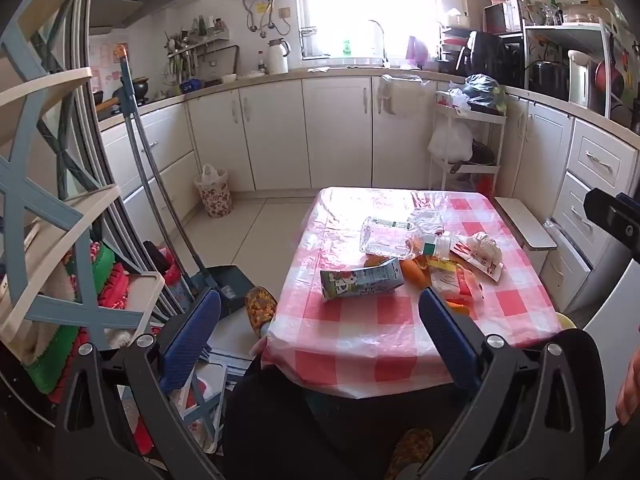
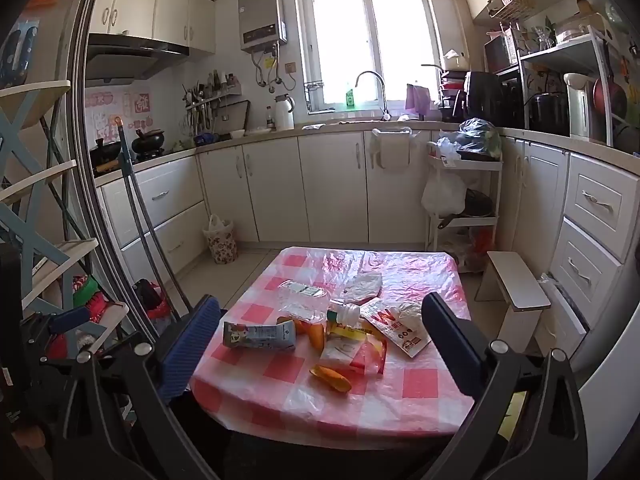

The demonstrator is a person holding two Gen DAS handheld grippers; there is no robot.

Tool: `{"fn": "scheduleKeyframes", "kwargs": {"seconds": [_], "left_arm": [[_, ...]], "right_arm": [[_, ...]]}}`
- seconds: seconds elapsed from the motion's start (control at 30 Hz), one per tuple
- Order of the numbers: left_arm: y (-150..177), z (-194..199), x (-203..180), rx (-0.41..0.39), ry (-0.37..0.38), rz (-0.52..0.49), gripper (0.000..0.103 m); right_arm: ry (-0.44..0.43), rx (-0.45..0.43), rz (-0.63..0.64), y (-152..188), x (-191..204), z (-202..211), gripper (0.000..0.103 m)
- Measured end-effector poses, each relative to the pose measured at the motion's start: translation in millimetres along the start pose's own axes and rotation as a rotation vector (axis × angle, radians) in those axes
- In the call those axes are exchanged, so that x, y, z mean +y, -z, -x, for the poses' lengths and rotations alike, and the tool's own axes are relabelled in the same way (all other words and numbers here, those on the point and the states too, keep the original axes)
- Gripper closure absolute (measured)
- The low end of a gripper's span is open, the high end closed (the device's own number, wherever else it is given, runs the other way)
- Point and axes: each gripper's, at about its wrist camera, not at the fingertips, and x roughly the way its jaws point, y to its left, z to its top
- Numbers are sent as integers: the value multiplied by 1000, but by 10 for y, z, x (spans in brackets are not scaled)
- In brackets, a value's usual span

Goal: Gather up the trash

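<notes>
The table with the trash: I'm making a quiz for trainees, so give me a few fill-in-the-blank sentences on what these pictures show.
1. The table is covered with a ____ and white checked cloth.
2. The clear plastic bottle lies on its ____.
3. The fingers of the right gripper stand wide ____, with nothing between them gripped.
4. The flowered waste bin stands on the ____ by the cabinets.

Missing words: red; side; open; floor
</notes>
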Motion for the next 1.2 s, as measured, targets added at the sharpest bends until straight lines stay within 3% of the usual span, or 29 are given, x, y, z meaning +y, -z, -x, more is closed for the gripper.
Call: {"fn": "scheduleKeyframes", "kwargs": {"seconds": [0.2,0.37,0.43,1.2], "left_arm": [[11,-60,68,11,20,-14,7],[-22,-212,173,32,30,-25,7],[-64,110,-5,-13,-12,-14,7],[-1,99,-117,4,-31,-35,7]], "right_arm": [[3,-56,2,33,-66,87,6],[6,-18,-9,10,-52,88,6],[8,-13,-11,27,-57,83,6],[19,23,-17,83,-111,89,6]]}}
